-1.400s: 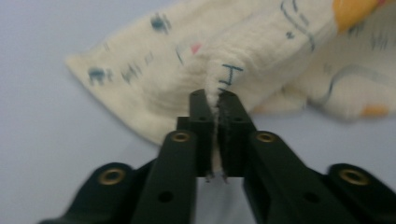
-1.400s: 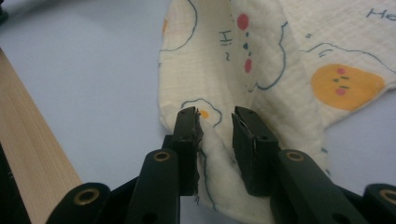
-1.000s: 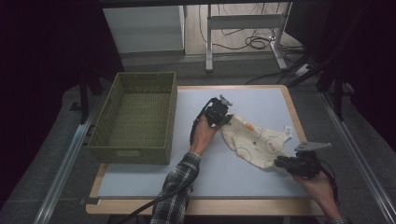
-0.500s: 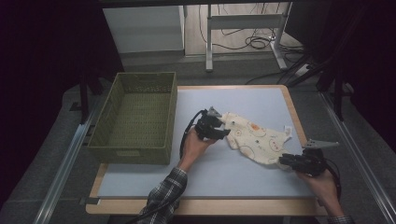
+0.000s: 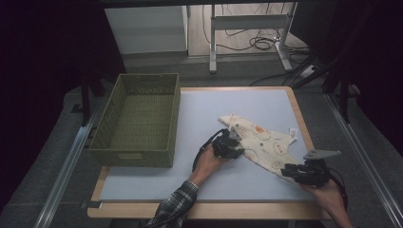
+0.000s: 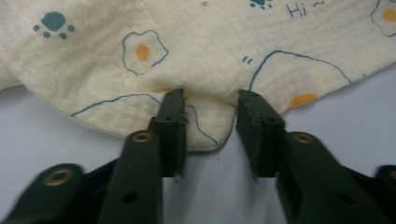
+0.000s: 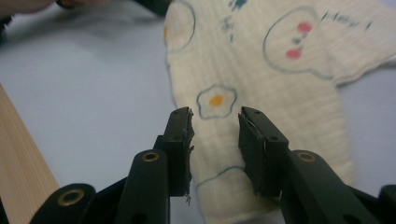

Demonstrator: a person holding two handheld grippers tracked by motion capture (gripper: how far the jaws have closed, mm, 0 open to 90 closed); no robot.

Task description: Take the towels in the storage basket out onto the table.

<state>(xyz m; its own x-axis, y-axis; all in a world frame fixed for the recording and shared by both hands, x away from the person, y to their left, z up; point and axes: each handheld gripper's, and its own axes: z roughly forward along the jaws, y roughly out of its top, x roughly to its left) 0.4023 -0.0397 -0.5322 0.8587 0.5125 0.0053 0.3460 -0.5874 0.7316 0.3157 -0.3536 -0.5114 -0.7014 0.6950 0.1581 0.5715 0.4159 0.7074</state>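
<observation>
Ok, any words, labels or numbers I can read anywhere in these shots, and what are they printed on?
"Hi ~": printed in blue on the cream printed cloth, near the top edge of the left gripper view.
A second blue print on the same cloth, top right of the right gripper view: too blurred to read.
White tag on the cloth's far edge, high view: too small to read.
Green woven basket: no lettering visible.
</observation>
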